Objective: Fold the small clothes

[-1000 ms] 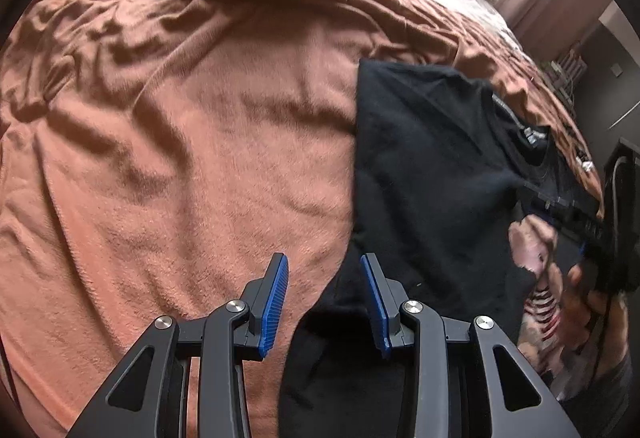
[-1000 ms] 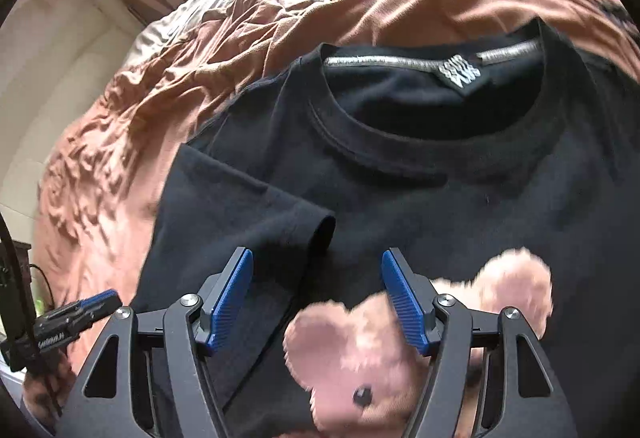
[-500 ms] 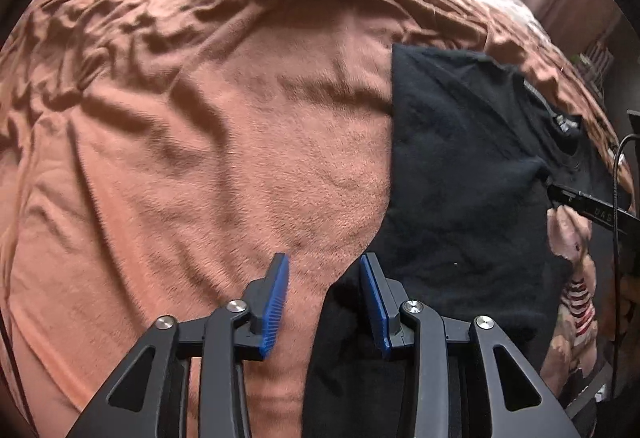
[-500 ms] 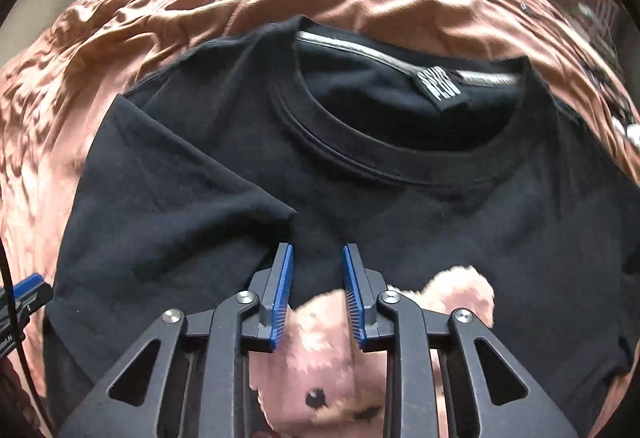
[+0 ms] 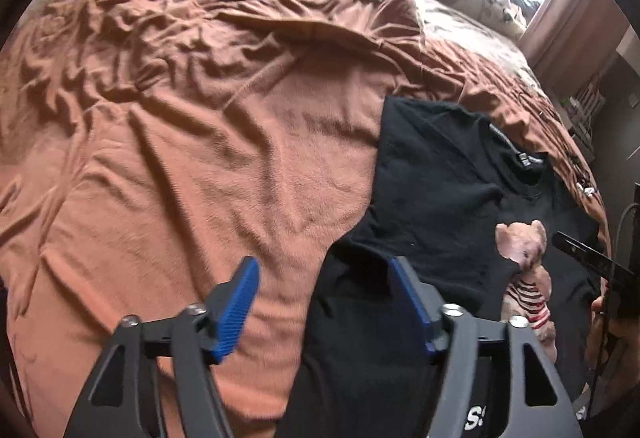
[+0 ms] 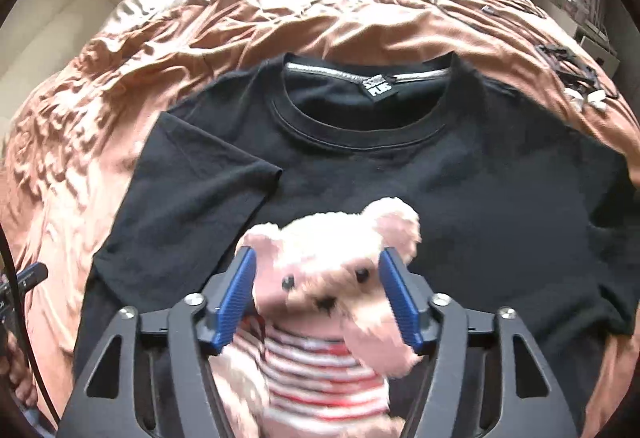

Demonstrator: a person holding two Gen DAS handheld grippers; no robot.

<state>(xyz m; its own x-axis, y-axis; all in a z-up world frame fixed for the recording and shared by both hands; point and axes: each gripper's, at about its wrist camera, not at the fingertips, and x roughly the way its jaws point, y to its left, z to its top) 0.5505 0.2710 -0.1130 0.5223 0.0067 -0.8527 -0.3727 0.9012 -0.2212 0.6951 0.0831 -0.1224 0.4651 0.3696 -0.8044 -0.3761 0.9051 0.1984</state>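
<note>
Apparently between folds, the left gripper (image 5: 324, 302) and right gripper (image 6: 316, 298) have just been opening and stand wide, holding nothing, above the black T-shirt (image 6: 460, 198) spread on the bed (image 5: 180, 138). One sleeve (image 6: 192, 190) lies folded inward; next comes the opposite sleeve. No containers show.

Open blanket (image 5: 192, 166) left of the shirt (image 5: 432, 198); clutter (image 6: 576, 78), seemingly small, far right.

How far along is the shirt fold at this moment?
Done: one sleeve of the black T-shirt lies folded onto its front. In hand: nothing; the left gripper and right gripper have just opened and hold nothing. Left: the other sleeve lies spread on the blanket.
</note>
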